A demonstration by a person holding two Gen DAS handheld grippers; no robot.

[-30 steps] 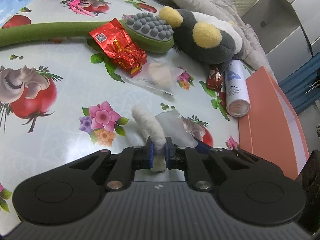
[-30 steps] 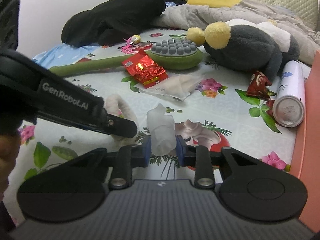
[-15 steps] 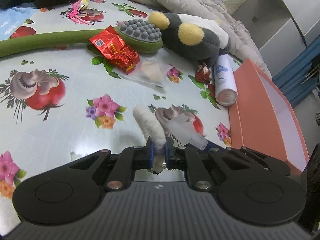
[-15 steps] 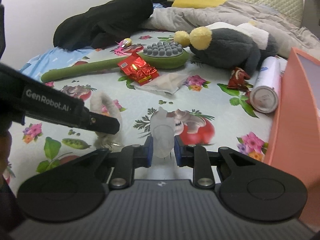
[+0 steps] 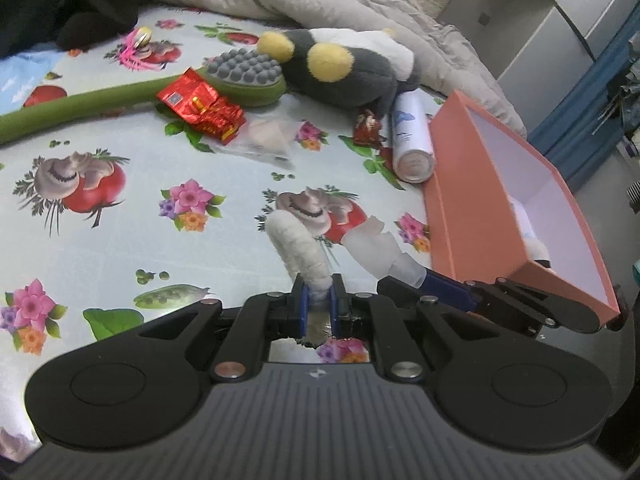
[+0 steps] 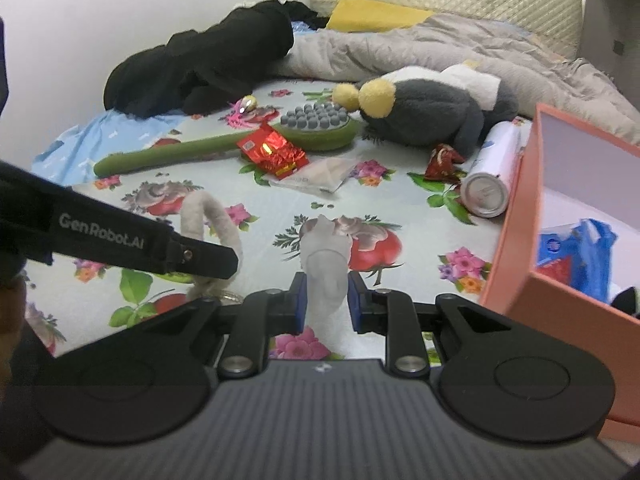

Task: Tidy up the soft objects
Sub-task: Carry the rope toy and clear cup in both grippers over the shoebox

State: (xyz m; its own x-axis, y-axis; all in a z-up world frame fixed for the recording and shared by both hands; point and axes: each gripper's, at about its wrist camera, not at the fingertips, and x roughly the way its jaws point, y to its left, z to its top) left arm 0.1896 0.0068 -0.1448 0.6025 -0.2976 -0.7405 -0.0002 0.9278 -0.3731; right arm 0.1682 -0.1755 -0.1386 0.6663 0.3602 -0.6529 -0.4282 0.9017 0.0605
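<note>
My left gripper (image 5: 318, 306) is shut on a white fluffy strip (image 5: 298, 244), lifted off the flowered bedsheet (image 5: 120, 248). In the right wrist view that fluffy strip (image 6: 214, 216) curves as a loop from the left gripper's black finger (image 6: 200, 258). My right gripper (image 6: 326, 300) is shut on a translucent white soft piece (image 6: 326, 254), also held above the sheet. From the left wrist view the translucent piece (image 5: 372, 246) sticks out of the right gripper's fingertips (image 5: 440, 286), just left of the open orange box (image 5: 496, 184).
The orange box (image 6: 516, 232) holds a blue bag (image 6: 576, 256). On the sheet lie a grey plush toy (image 5: 344, 68), a green massage brush (image 5: 248, 76), red packets (image 5: 200, 106), a clear pouch (image 5: 266, 136) and a spray can (image 5: 410, 140). A quilt (image 6: 440, 44) and black clothing (image 6: 208, 64) lie behind.
Both grippers have risen and drifted toward the orange box, each keeping its soft piece. The box now fills more of both views.
</note>
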